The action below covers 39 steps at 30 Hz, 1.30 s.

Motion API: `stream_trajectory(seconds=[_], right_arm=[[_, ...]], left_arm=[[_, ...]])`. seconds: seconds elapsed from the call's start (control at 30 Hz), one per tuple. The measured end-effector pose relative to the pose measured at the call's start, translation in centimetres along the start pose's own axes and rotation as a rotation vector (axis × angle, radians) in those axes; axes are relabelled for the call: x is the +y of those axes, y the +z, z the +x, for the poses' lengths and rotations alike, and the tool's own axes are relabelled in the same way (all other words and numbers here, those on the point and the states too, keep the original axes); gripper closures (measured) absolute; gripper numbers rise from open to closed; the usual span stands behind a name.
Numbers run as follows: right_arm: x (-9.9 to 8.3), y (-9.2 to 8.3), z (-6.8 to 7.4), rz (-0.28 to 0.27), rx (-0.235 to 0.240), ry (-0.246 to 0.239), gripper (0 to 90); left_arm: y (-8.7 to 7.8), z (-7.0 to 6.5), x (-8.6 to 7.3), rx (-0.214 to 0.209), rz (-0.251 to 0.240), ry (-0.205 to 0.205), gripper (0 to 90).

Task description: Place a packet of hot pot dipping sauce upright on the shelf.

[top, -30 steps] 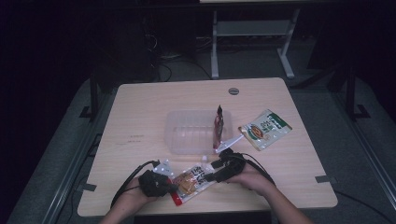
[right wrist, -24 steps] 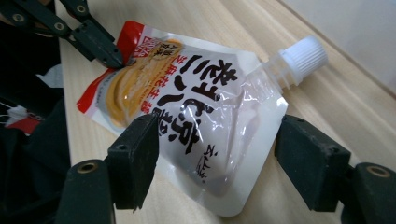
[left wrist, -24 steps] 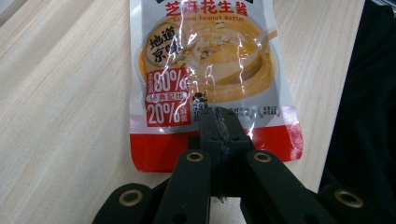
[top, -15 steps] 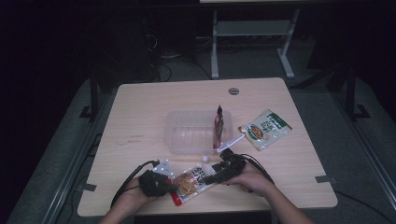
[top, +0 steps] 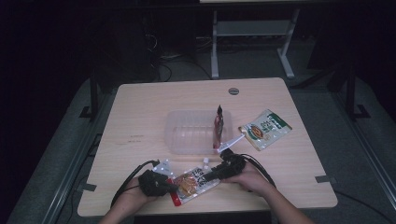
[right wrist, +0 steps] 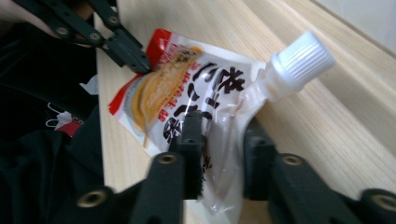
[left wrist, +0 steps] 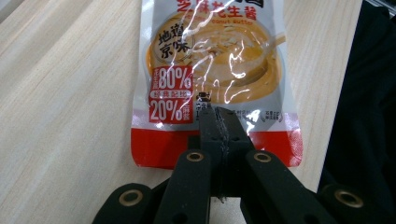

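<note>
I've got a clear plastic tub [top: 191,132] mid-table, a dark packet [top: 218,125] upright at its three o'clock side, a green-and-white sachet [top: 265,129] further out at three o'clock.

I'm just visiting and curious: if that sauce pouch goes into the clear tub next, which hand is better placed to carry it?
Probably the right. The right gripper has just closed its jaws on the pouch near its white cap, on the side nearer the tub. The left gripper pinches the far bottom edge.
</note>
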State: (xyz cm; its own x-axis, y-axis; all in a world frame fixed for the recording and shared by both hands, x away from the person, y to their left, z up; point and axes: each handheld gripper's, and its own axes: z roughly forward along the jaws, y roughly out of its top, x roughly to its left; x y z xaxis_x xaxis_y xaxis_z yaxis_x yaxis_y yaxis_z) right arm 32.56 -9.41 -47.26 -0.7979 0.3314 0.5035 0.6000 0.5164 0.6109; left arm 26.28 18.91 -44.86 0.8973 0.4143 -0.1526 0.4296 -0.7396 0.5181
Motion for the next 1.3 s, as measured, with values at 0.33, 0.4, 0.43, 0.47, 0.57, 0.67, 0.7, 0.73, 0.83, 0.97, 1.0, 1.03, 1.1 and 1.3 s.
stream_trajectory(seconds=[0.33, 0.4, 0.43, 0.47, 0.57, 0.67, 0.7, 0.73, 0.83, 0.97, 1.0, 1.03, 1.1, 1.3], right_arm=[[0.3, -0.4, 1.2, -0.032, 0.030, -0.101, 88.6], [0.3, -0.6, 1.2, -0.055, 0.045, -0.110, 89.6], [0.4, -0.7, 1.3, -0.060, 0.051, -0.113, 89.7], [0.4, -0.7, 1.4, -0.063, 0.056, -0.113, 89.7], [0.5, -1.0, 1.7, -0.078, 0.068, -0.126, 89.7], [0.7, -1.2, 2.2, -0.090, 0.072, -0.148, 89.7], [0.7, -1.3, 2.3, -0.098, 0.073, -0.162, 89.8], [0.8, -1.5, 2.5, -0.112, 0.074, -0.169, 89.8], [1.0, -1.9, 3.1, -0.142, 0.084, -0.177, 89.8], [1.2, -2.3, 3.8, -0.174, 0.097, -0.187, 89.8], [1.2, -2.4, 4.0, -0.180, 0.098, -0.195, 89.8], [1.3, -2.5, 4.1, -0.189, 0.109, -0.194, 89.8], [1.4, -2.7, 4.5, -0.203, 0.112, -0.203, 89.8], [1.8, -3.3, 5.1, -0.259, 0.127, -0.217, 89.9]], left_arm=[[0.0, 0.0, 0.0, -0.001, 0.004, 0.005, 89.8], [0.0, 0.0, 0.0, -0.001, 0.007, 0.007, 89.8], [0.0, 0.0, 0.0, 0.000, 0.000, 0.002, 89.8], [0.0, 0.0, 0.1, 0.004, 0.004, 0.010, 89.8], [-0.1, -0.3, 0.1, 0.018, 0.002, 0.026, 89.7], [-0.2, -0.1, 0.0, 0.009, -0.007, 0.024, 89.7], [-0.3, -0.1, 0.0, 0.003, -0.012, 0.021, 89.7], [-0.5, 0.0, 0.0, 0.002, -0.014, 0.026, 89.7], [-0.7, -0.1, 0.0, 0.003, -0.042, 0.014, 89.7], [-1.0, -0.2, 0.0, 0.016, -0.073, 0.021, 89.7], [-1.0, -0.3, 0.0, 0.021, -0.087, 0.016, 89.8], [-1.1, -0.3, 0.1, 0.023, -0.091, 0.018, 89.7], [-1.2, -0.4, 0.2, 0.029, -0.106, 0.028, 89.7], [-1.5, -0.5, 0.6, 0.031, -0.159, 0.043, 89.7]])
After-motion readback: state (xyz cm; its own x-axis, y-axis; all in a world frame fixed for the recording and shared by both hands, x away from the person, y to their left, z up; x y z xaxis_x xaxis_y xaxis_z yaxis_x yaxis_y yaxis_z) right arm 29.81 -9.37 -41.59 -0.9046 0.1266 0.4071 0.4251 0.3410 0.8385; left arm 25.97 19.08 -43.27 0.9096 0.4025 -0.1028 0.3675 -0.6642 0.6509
